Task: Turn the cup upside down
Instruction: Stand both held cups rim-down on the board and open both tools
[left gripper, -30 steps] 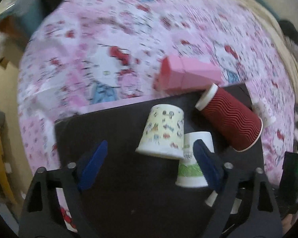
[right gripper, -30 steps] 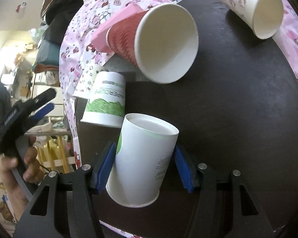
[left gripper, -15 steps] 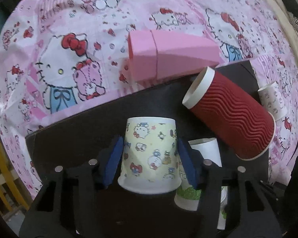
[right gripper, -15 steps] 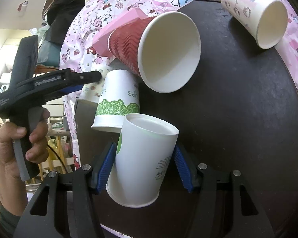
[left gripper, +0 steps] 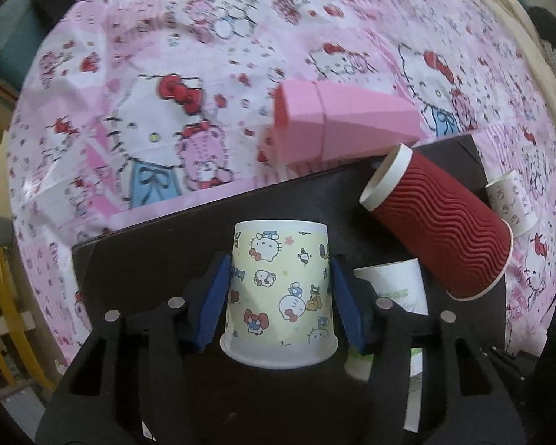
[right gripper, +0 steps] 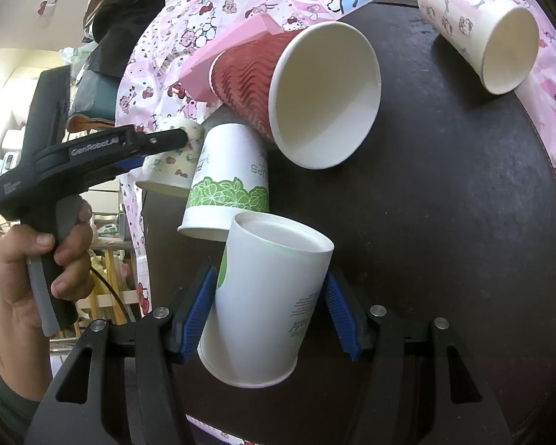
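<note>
pink cartoon-print cloth [left gripper: 159, 118], dark board [right gripper: 463, 222]

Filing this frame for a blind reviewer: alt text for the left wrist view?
The left claw grips an upside-down cartoon-print cup over a dark board. A red ribbed cup lies on its side to the right, beside a pink block on a Hello Kitty cloth.

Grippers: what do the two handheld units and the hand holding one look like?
Both grippers, left and right, have black angular plastic frames with silver screws and ribbed blue pads. In the right wrist view the left unit shows white "GenRobot.AI" lettering, a grey trigger and a black cable. The bare hand has a dark green cuff.
</note>
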